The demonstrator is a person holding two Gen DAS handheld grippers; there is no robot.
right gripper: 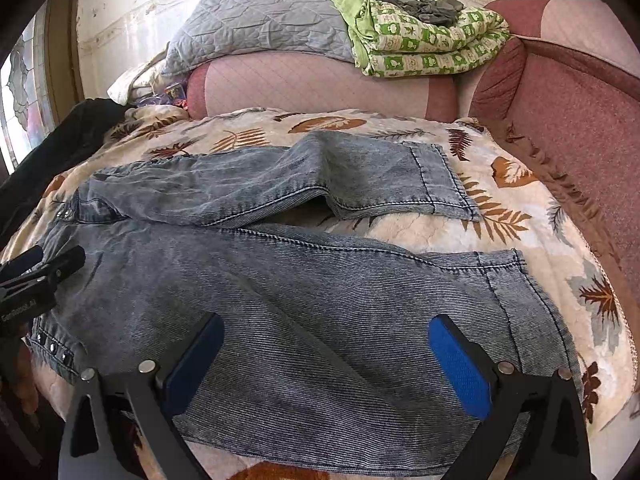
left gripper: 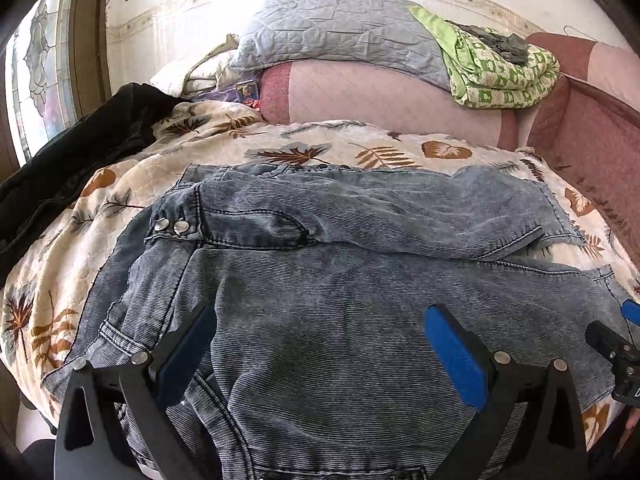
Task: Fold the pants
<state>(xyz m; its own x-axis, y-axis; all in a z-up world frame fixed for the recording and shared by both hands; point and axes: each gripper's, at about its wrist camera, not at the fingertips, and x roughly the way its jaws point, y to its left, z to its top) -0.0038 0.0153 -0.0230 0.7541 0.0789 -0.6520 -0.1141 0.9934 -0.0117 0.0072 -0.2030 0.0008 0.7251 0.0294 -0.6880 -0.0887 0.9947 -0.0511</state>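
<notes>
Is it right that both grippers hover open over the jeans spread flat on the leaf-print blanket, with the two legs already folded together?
Not quite: the legs of the jeans still lie apart on the blanket, as the right wrist view shows. Both the left gripper and right gripper are open.

Ribbed matt denim pants (left gripper: 340,280) with shiny metal studs (left gripper: 172,226); plush quilted blanket (right gripper: 400,232)

One pair of jeans (right gripper: 280,280), two legs, one leaf-print blanket (right gripper: 520,208), one grey pillow (right gripper: 256,28), one green quilt (right gripper: 432,44).
</notes>
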